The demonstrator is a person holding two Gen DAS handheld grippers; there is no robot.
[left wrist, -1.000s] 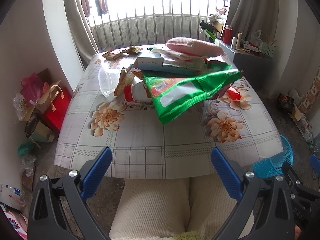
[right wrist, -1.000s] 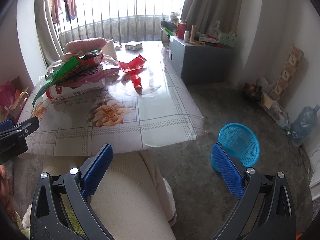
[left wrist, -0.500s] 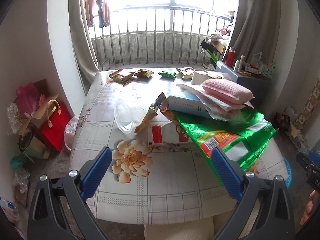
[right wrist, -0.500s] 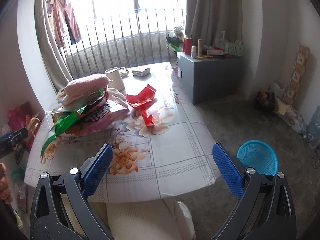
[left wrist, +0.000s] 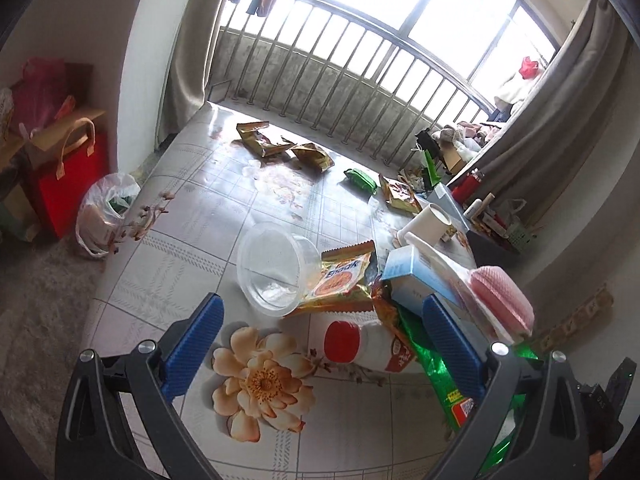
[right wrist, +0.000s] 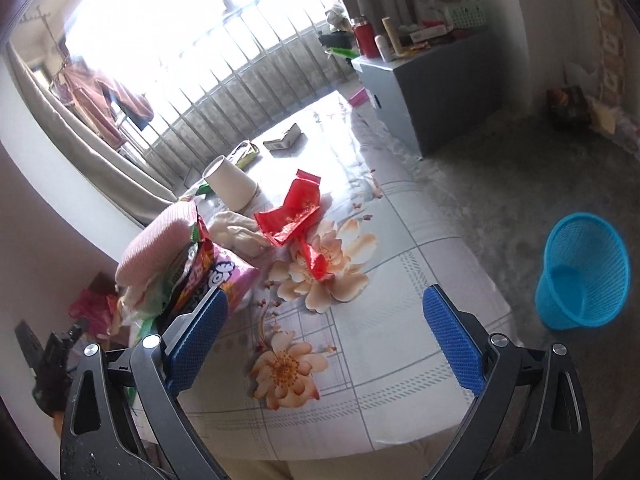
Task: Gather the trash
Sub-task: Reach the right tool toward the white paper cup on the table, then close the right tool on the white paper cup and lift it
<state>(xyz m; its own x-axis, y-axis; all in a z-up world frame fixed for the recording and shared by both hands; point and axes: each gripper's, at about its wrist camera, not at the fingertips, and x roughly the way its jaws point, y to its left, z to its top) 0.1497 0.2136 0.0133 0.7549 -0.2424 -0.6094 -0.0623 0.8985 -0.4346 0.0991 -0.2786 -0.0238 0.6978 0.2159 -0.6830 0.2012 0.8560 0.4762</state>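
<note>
Trash lies on a flower-print table (left wrist: 160, 264). In the left wrist view a clear plastic tub (left wrist: 272, 268) lies on its side beside a yellow snack wrapper (left wrist: 340, 280), a red-capped white bottle (left wrist: 364, 346) and a green bag (left wrist: 444, 372). My left gripper (left wrist: 324, 348) is open and empty above them. In the right wrist view a red wrapper (right wrist: 296, 208), a pink snack bag (right wrist: 224, 276) and a paper cup (right wrist: 230, 186) lie ahead. My right gripper (right wrist: 324, 344) is open and empty over the table's near edge.
A blue mesh waste basket (right wrist: 580, 272) stands on the floor right of the table. More wrappers (left wrist: 280, 146) lie at the far end by the window railing. A grey cabinet (right wrist: 424, 92) is at the right. Bags (left wrist: 68, 168) stand on the floor at the left.
Both grippers have risen and moved forward over the table, tilting. The left view has closed in on the tub and bottle, the right on the red wrapper. Both stay open.
</note>
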